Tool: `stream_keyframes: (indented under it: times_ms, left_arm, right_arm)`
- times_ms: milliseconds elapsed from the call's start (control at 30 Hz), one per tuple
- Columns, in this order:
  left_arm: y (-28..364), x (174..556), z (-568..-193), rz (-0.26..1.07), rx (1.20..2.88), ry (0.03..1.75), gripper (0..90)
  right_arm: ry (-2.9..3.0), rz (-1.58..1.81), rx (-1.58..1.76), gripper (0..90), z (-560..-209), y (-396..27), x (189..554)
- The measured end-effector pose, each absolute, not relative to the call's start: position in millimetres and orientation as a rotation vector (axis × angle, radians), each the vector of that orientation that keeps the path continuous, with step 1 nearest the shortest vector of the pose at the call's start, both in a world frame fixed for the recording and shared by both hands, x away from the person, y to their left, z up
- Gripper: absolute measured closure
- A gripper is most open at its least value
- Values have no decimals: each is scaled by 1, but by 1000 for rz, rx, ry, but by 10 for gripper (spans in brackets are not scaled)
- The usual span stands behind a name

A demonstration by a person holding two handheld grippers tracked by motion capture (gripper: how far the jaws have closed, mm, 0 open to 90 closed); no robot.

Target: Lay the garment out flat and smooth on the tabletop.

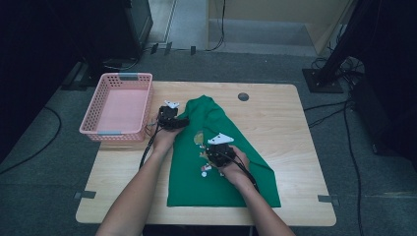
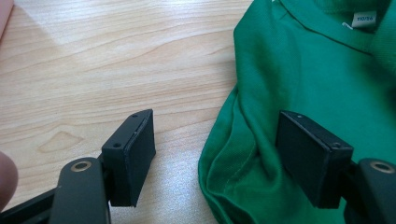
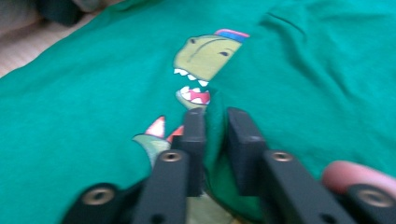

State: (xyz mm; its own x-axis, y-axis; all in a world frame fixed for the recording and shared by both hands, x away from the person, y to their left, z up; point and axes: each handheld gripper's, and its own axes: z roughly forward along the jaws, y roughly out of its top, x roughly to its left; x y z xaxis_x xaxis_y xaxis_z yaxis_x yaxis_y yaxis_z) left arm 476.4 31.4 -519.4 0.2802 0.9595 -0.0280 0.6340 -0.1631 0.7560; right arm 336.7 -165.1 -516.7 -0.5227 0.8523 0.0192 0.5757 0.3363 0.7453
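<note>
1. One green cotton T-shirt with a dinosaur print [image 1: 221,162] lies mid-worktop, reaching the near edge.
2. Right gripper [image 3: 215,122]: jaws pinched shut on a fold of the T-shirt, apparently at the print.
3. Left gripper [image 2: 215,154]: jaws apart, straddling the T-shirt's edge, gripping nothing.
4. Risk: the thin fold slips free if pulled, since one gripper holds.
5. One pink plastic basket [image 1: 119,104] overhangs the far-left corner.

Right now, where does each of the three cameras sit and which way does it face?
High view: fixed above the person's side, looking forward and down on the table; both forearms, left gripper and right gripper show, with the green shirt and pink basket.
Left gripper view: rides that gripper, looking along its open jaws at the shirt's folded edge and collar.
Right gripper view: rides that gripper, jaws pinching a fold by the dinosaur print.
All three share the shirt.
</note>
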Motion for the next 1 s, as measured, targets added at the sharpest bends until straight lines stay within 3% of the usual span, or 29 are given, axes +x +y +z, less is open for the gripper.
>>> stream_keyframes:
  times_ms: [233,600,1000]
  left_arm:
    - [31,476,-519,621,1884,1432,298]
    - [32,476,-519,621,1887,1431,298]
    - [32,477,-519,618,1885,1429,297]
  right_arm:
    - [2165,1035,1286,881,-508,-182,345]
    - [1963,1006,1436,884,-482,-258,389]
    - [1852,918,1570,884,-490,-326,430]
